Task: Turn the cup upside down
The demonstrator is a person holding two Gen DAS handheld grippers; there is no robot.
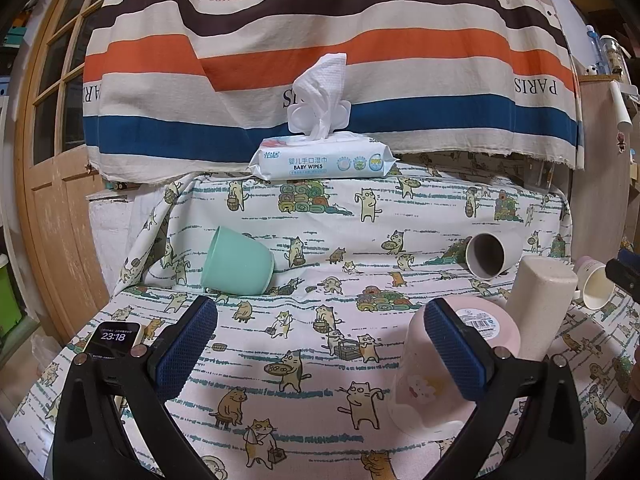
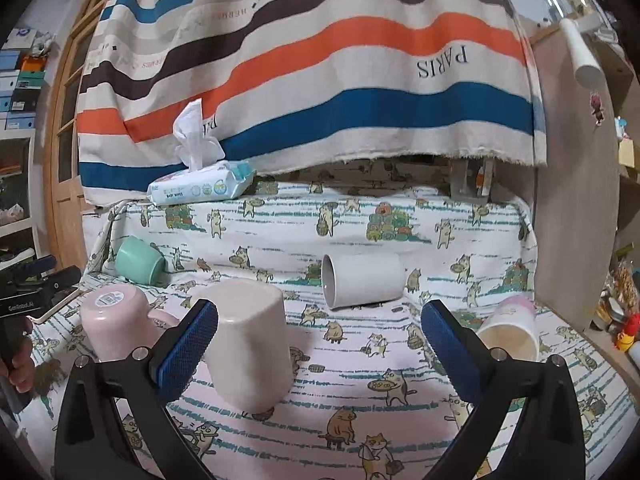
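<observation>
Both tools, left tool (image 1: pixel 320 354) and right tool (image 2: pixel 320 350), gape apart, holding nothing; the right one's near pad could topple the upturned cream cup (image 2: pixel 250 344) beside it

The striped cloth (image 1: pixel 320 60) hanging across the top of the frame bears "HERMES" upside down near the upper edge and "PARIS" upside down at the right. The wipes pack (image 1: pixel 320 160) at centre reads "BABY WIPES" under Chinese characters. The phone (image 1: pixel 114 340) at lower left shows "23:18". The pink cup (image 1: pixel 452 364) at lower right carries a barcode sticker, too small to read. At the left edge of the right wrist view, the left gripper (image 2: pixel 36 292) body reads "GenRobot.AI".
</observation>
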